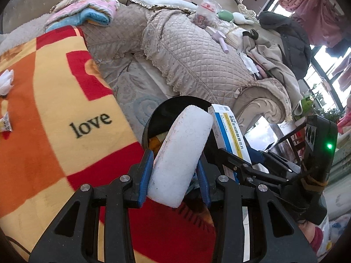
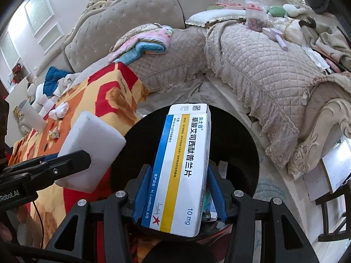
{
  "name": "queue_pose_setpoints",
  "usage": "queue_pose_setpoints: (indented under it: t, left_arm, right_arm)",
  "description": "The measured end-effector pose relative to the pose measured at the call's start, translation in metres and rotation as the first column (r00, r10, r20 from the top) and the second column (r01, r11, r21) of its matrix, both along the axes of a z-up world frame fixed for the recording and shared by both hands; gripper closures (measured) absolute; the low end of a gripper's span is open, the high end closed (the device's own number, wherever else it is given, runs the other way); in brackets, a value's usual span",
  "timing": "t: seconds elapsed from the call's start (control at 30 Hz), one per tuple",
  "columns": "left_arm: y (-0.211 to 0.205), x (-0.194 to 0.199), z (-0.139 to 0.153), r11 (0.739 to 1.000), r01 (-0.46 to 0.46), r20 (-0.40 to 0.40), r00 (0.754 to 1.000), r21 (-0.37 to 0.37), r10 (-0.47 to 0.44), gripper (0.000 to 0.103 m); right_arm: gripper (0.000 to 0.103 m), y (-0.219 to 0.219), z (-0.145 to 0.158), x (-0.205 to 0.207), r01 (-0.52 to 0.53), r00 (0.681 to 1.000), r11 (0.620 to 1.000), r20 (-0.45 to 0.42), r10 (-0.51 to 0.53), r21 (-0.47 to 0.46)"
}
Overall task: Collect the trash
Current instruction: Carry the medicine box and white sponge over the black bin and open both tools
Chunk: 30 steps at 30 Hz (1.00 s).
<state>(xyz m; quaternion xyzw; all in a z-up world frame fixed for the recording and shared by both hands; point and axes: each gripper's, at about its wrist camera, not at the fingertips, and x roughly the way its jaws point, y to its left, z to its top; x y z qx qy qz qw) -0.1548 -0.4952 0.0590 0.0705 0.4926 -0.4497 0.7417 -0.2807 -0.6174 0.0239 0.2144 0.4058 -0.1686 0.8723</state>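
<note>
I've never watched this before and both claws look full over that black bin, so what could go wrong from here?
1. The white foam block in the left gripper is wide and reaches past the black bin's rim toward the blanket; released here, it might tip out onto it.
2. The medicine box in the right gripper sits close beside the foam, so the two could bump and one could miss.
3. Crumpled tissue and a wrapper on the blanket could be forgotten.

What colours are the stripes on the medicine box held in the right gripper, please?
Blue and yellow stripes on a white medicine box; the right wrist view shows it best.
</note>
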Motion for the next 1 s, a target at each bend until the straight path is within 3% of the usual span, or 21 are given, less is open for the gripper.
queue_pose_setpoints:
  t: [0.53, 0.7, 0.8, 1.0]
  left_arm:
    - [-0.016, 0.001, -0.01, 1.0, 0.023, 0.02, 1.0, 0.006, -0.023, 0.066]
    - [-0.015, 0.0, -0.01, 1.0, 0.028, 0.031, 0.999, 0.0, -0.028, 0.061]
    - [-0.012, 0.002, -0.01, 1.0, 0.02, 0.02, 1.0, -0.007, -0.019, 0.05]
    - [-0.003, 0.007, -0.009, 1.0, -0.003, 0.002, 1.0, -0.011, 0.003, 0.049]
  right_arm:
    - [0.053, -0.017, -0.018, 0.002, 0.034, 0.999, 0.999, -0.037, -0.033, 0.026]
    - [0.05, -0.017, -0.021, 0.003, 0.042, 0.998, 0.999, -0.057, -0.041, 0.018]
    - [0.049, -0.016, -0.022, 0.002, 0.043, 0.997, 0.999, -0.066, -0.041, 0.018]
    - [0.049, -0.015, -0.019, -0.002, 0.059, 0.996, 0.998, -0.068, -0.057, 0.025]
